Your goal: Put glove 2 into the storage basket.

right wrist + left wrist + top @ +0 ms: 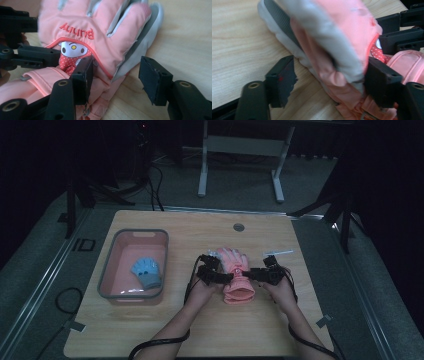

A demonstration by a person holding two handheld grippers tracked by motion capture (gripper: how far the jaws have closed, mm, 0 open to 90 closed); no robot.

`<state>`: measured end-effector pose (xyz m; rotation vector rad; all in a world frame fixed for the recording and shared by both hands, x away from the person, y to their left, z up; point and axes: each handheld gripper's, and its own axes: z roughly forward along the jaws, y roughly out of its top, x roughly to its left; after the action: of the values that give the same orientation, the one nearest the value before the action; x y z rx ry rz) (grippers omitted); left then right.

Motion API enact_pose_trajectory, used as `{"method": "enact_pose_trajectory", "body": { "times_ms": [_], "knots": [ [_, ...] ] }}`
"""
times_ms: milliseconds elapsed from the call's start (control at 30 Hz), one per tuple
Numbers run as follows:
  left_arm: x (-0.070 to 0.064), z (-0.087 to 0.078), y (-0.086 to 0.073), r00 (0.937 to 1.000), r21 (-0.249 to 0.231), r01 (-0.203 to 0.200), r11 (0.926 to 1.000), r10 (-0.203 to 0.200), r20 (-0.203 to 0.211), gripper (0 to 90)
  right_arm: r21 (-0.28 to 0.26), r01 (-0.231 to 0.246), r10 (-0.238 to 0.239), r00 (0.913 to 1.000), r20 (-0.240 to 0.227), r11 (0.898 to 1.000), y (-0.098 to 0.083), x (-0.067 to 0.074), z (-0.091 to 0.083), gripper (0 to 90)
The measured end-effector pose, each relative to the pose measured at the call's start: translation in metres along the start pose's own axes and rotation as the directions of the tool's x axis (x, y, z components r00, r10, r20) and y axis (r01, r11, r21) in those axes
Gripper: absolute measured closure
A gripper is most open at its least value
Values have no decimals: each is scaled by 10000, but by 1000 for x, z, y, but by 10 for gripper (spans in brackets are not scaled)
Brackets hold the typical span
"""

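Observation:
A pink glove (236, 272) with grey finger trim lies palm down in the middle of the wooden table, cuff toward the person. It carries a cartoon rabbit patch (72, 51) and the word "Bunny". My left gripper (221, 276) is at the glove's left side, open, with the glove's edge (337, 50) between its jaws (329, 85). From the other side my right gripper (256, 275) also stands open (120, 78): one jaw rests on the glove's back by the patch, the other is on the bare wood. A blue glove (147, 272) lies in the bin.
A grey-rimmed pink bin (107, 272) stands on the table's left part. A small white strip (278, 252) lies behind my right gripper. A round cable hole (238, 227) sits near the far edge. Cables trail from both grippers toward the front edge.

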<state>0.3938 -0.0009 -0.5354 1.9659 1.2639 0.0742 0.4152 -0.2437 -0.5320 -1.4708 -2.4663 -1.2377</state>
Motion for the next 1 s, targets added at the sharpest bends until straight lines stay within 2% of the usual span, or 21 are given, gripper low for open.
{"method": "enact_pose_trajectory", "body": {
  "times_ms": [100, 133, 167, 200, 267, 300, 367, 467, 533, 600, 733, 867, 1000],
  "knots": [
    [6, 5, -2, 9981, 88, 387, 9992, -390, 482, 286, 418, -629, 647, 9969, -439, 9971, 1, -7, 6, 459],
    [9, 6, -2, 9946, 164, 574, 9982, -586, 856, 297, 531, -712, 741, 9957, -555, 9960, 2, -9, 8, 474],
    [11, 7, -3, 9882, 163, 736, 9972, -751, 1333, 361, 627, -795, 843, 9934, -775, 9949, 2, -11, 9, 529],
    [12, 8, -3, 9860, 165, 770, 9969, -786, 1471, 432, 629, -762, 815, 9929, -868, 9951, 2, -10, 9, 542],
    [14, 8, -4, 9821, 153, 783, 9968, -798, 1706, 481, 555, -670, 720, 9930, -935, 9962, 2, -9, 10, 611],
    [15, 7, -4, 9806, 141, 848, 9963, -859, 1763, 515, 536, -653, 702, 9930, -954, 9964, 2, -8, 10, 648],
    [13, 6, -3, 9819, 125, 750, 9971, -760, 1733, 588, 399, -544, 573, 9954, -762, 9977, 1, -3, 10, 732],
    [10, 4, -1, 9846, 147, 628, 9979, -644, 1624, 668, 259, -62, 68, 9998, -202, 9996, 1, 7, 9, 775],
    [8, 0, 1, 9856, 87, 356, 9993, -365, 1649, 697, 134, 46, -46, 10000, -16, 9999, 2, 11, 7, 785],
    [7, -4, 5, 9837, 126, 440, 9990, -455, 1741, 705, 63, 165, -166, 9998, 87, 9998, 3, 15, 4, 788],
    [4, -16, 13, 9840, 21, 288, 9996, -287, 1761, 712, -260, 220, -219, 9998, 46, 9994, 8, 22, -5, 794],
    [3, -25, 19, 9854, -30, 229, 9997, -221, 1688, 715, -473, 419, -407, 9988, 268, 9980, 15, 31, -11, 798],
    [3, -38, 23, 9839, -211, 237, 9995, -196, 1777, 717, -686, 604, -589, 9980, 232, 9958, 21, 39, -17, 800]
  ]
}}
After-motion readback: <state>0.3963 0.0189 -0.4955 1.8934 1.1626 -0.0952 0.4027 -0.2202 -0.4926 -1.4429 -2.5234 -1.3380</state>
